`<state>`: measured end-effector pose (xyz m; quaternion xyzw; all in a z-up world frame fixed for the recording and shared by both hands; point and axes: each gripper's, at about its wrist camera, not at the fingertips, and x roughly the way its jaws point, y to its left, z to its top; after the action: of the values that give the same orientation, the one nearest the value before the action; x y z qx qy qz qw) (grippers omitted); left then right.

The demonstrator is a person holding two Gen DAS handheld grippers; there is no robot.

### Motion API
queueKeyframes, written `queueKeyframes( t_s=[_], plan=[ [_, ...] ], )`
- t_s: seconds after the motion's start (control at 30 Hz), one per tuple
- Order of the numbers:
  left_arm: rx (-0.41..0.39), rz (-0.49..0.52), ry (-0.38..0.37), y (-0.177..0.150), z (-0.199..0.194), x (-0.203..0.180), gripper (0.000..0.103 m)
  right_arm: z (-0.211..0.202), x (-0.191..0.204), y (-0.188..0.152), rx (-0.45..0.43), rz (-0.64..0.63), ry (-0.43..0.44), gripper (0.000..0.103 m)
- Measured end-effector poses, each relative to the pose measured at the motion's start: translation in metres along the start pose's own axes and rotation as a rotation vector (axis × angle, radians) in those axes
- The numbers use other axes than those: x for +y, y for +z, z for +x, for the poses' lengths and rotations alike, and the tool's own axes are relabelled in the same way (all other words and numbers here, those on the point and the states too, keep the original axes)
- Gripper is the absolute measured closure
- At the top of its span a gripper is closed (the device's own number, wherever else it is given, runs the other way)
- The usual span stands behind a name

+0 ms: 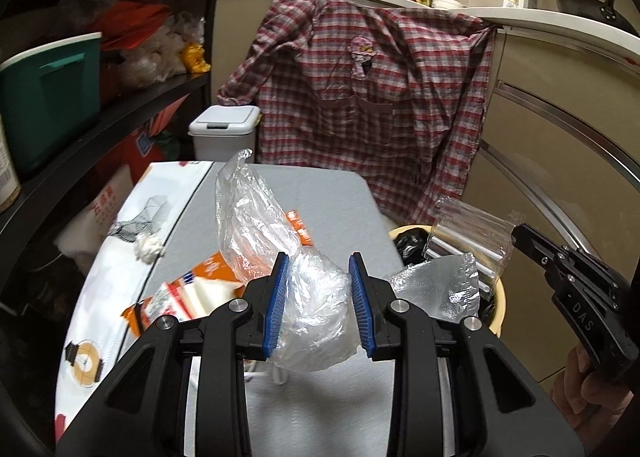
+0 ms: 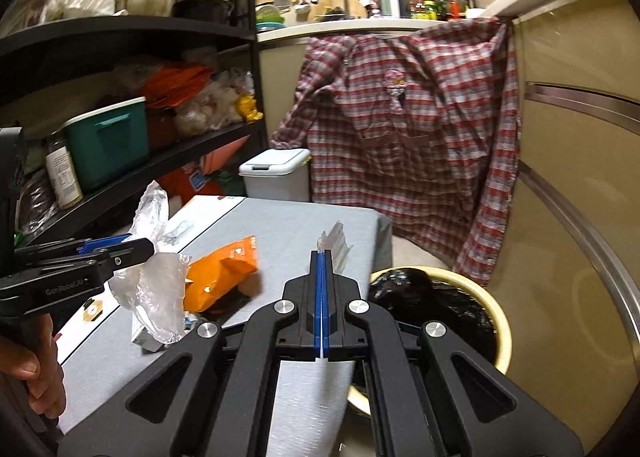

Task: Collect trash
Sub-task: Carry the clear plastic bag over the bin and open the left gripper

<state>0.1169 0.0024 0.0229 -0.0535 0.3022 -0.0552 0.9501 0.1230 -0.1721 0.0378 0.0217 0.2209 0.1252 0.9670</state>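
Now the left gripper (image 1: 318,303) clasps a crumpled clear plastic bag (image 1: 316,321); at its three o'clock, the right gripper (image 2: 321,257) pinches a clear cellophane wrapper (image 2: 335,243) above the yellow round bin (image 2: 502,331).

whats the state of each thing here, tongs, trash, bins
left tongs: shut on a crumpled clear plastic bag, lifted off the table
right tongs: shut on a flat clear wrapper
yellow bin: open, black liner, beside the table
orange packet: lying on the grey table, not picked up
white bin: lid closed
plaid shirt: hanging from the counter edge
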Motion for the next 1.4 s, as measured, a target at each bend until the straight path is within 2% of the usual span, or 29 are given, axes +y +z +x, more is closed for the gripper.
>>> queueKeyframes(
  t_s=[0.47, 0.93, 1.4],
  plan=[
    [-0.016, 0.049, -0.064, 0.012, 0.034, -0.056, 0.072, -0.009, -0.065, -0.002, -0.005, 0.062, -0.099, 0.103],
    [-0.003, 0.089, -0.150, 0.019, 0.076, -0.096, 0.072, 0.009, -0.087, -0.003, 0.021, 0.061, -0.145, 0.103],
    [0.046, 0.118, -0.171, 0.018, 0.112, -0.109, 0.072, 0.030, -0.109, -0.010, 0.067, 0.089, -0.158, 0.103]
  ],
)
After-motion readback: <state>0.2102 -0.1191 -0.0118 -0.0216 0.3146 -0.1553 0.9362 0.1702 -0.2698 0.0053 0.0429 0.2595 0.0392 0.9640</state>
